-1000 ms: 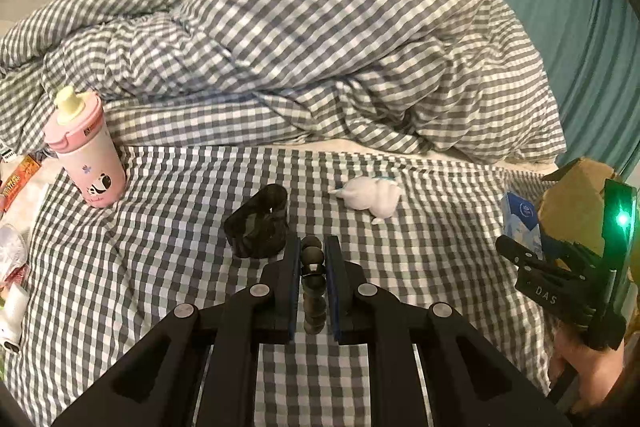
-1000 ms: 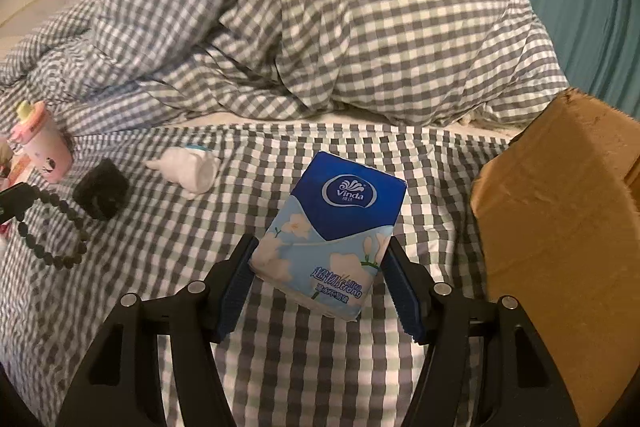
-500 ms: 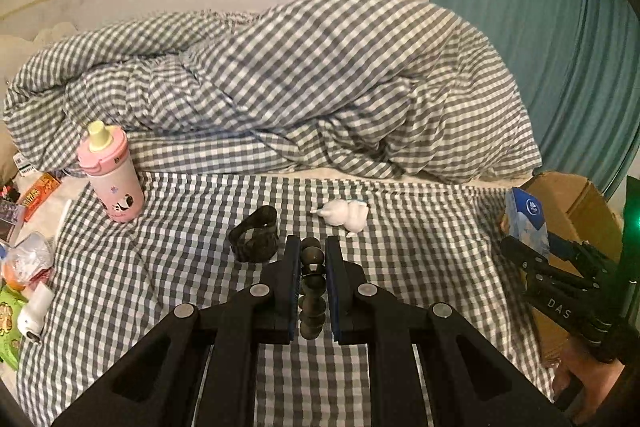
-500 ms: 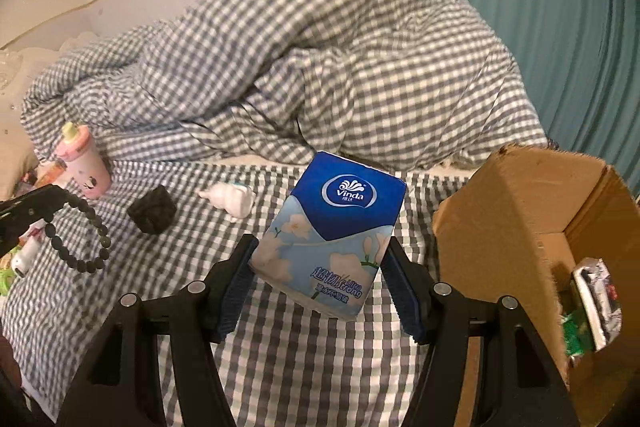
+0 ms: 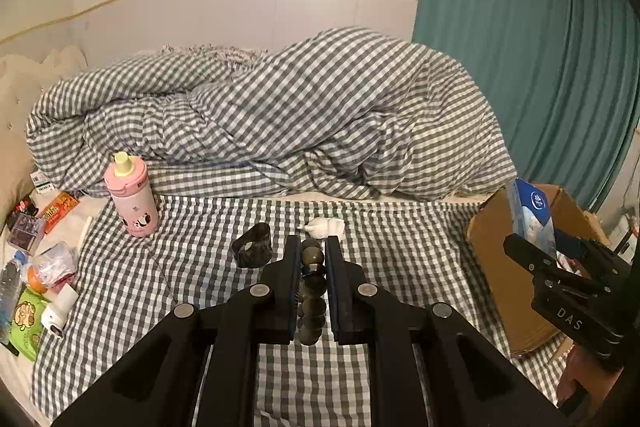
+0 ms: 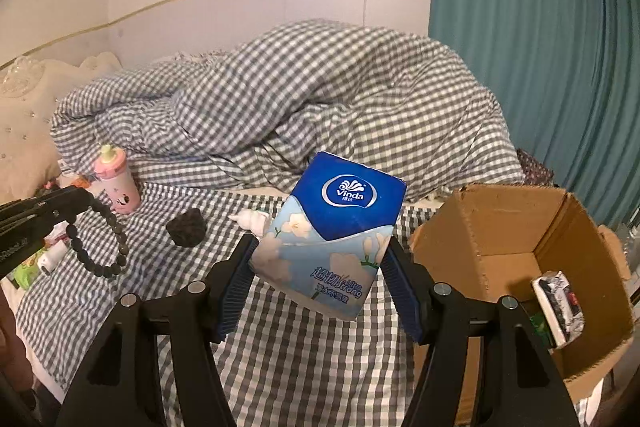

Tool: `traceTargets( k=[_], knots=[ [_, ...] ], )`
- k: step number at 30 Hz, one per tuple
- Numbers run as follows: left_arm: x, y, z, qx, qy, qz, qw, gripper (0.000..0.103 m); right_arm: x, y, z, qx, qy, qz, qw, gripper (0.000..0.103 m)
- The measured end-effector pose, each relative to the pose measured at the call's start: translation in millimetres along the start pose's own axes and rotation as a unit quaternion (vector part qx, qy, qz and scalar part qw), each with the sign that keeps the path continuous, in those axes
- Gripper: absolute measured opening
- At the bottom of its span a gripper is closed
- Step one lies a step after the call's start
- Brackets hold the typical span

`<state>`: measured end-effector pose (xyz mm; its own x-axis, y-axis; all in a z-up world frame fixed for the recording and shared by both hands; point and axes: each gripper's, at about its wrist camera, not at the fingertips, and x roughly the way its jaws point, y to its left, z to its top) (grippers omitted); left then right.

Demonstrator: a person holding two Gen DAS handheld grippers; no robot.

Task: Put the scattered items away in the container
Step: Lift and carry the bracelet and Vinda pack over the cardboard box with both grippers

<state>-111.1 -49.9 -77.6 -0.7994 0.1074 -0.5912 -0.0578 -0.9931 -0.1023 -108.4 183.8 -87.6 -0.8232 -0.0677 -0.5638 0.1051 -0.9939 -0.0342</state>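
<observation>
Left gripper (image 5: 311,259) clamped narrow on a dark bead bracelet (image 6: 100,243), frame centre. Right gripper (image 6: 320,267) grips a blue tissue pack (image 6: 332,227) at mid-width. Cardboard box (image 6: 500,227) lower right, open, packets inside. Pink bottle (image 5: 132,199) upright, left on the checked bedsheet (image 5: 400,247)

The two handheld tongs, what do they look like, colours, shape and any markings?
Both are matte black plastic. The left tongs have two angular arms with round silver screws at the joints, tapering to flat fingers faced with dark blue pads. The right tongs match, and their blue pads are visibly ribbed. Seen from the left wrist view, the right tongs' side carries white lettering "DAS". No cables or sleeves are visible.
</observation>
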Motion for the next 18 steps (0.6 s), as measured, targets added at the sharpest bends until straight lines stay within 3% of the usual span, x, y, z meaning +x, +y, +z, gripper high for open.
traceTargets(
  k=[18],
  knots=[
    [-70, -40, 1, 0.02, -0.044, -0.015, 0.9987, 0.011, -88, -12, 3, -0.011, -0.053, -0.011, 0.998, 0.062]
  ],
)
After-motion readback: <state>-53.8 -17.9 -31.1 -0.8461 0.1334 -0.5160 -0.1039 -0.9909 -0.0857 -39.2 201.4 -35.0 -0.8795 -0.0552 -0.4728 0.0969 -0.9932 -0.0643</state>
